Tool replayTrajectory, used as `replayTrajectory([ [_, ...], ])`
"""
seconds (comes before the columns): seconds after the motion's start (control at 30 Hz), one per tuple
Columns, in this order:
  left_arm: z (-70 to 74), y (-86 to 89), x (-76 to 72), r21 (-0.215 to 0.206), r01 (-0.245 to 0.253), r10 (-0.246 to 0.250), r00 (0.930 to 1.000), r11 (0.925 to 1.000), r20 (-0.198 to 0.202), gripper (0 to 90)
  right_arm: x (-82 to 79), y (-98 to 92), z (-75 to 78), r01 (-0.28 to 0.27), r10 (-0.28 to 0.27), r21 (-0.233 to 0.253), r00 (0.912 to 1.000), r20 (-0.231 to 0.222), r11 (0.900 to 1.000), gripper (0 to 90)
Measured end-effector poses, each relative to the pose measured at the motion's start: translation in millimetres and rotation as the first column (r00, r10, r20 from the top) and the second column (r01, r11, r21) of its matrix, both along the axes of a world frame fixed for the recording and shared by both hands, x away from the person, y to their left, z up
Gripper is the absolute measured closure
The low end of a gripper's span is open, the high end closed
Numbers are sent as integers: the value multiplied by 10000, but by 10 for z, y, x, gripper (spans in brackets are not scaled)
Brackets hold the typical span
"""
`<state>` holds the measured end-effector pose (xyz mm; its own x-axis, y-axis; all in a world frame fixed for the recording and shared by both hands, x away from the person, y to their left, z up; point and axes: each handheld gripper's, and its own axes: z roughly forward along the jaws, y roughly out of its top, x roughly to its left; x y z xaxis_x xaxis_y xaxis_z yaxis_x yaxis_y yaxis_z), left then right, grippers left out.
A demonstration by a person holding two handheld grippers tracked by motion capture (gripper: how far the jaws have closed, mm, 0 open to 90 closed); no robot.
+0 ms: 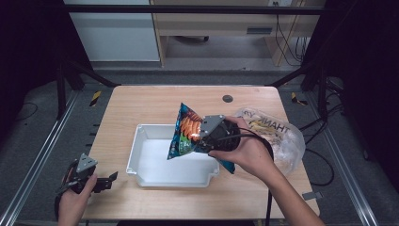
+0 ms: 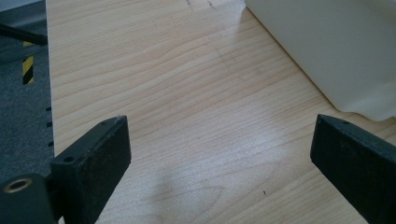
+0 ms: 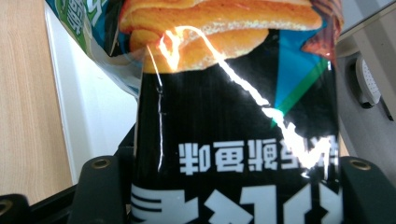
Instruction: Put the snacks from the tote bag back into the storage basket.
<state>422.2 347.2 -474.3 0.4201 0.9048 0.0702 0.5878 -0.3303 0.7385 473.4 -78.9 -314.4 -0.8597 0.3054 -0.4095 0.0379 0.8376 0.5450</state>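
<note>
Table: light wood, carries everything; landmark is the white tray sitting at its middle. Tray looks bare inside, long side toward the person. Just right of the tray, partly behind the right hand, lies a clear plastic bag with printed lettering and pale stuff inside, contents too blurred to name. Snack bag, blue with orange chips printed on it, hangs tilted in the air over the tray's right half, top corner up and away from the person, not touching the tray floor as far as I can tell. Right gripper is at the tray's right rim, clamped on that snack bag; in the right gripper view the bag runs up between the two jaws, print upside down, tray wall visible behind it at left. Left gripper rests off the tray's near-left corner, at the table's front left edge, jaws spread wide with only bare wood between them; tray corner shows ahead in the left gripper view. Step, my read: carry phase done-ish, bag is over the drop zone, placement pending. Next move needs: lower toward the tray floor, level the bag so it lands flat inside the walls, then release. Left side has no job here unless the tray slides.
</note>
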Motion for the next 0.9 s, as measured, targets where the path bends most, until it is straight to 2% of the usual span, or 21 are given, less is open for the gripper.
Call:
replayTrajectory([
  [0.33, 0, 12, 3, -50, -36, 36, 10000, 10000, 2, 48, 75, 171, -81, -109, 108, -69, 9999, -112, 9999, 376],
  [0.9, 8, 31, 1, -126, -73, 73, 10000, 9999, 11, 48, 93, 416, -163, -497, 494, -120, 9985, -221, 9987, 376],
])
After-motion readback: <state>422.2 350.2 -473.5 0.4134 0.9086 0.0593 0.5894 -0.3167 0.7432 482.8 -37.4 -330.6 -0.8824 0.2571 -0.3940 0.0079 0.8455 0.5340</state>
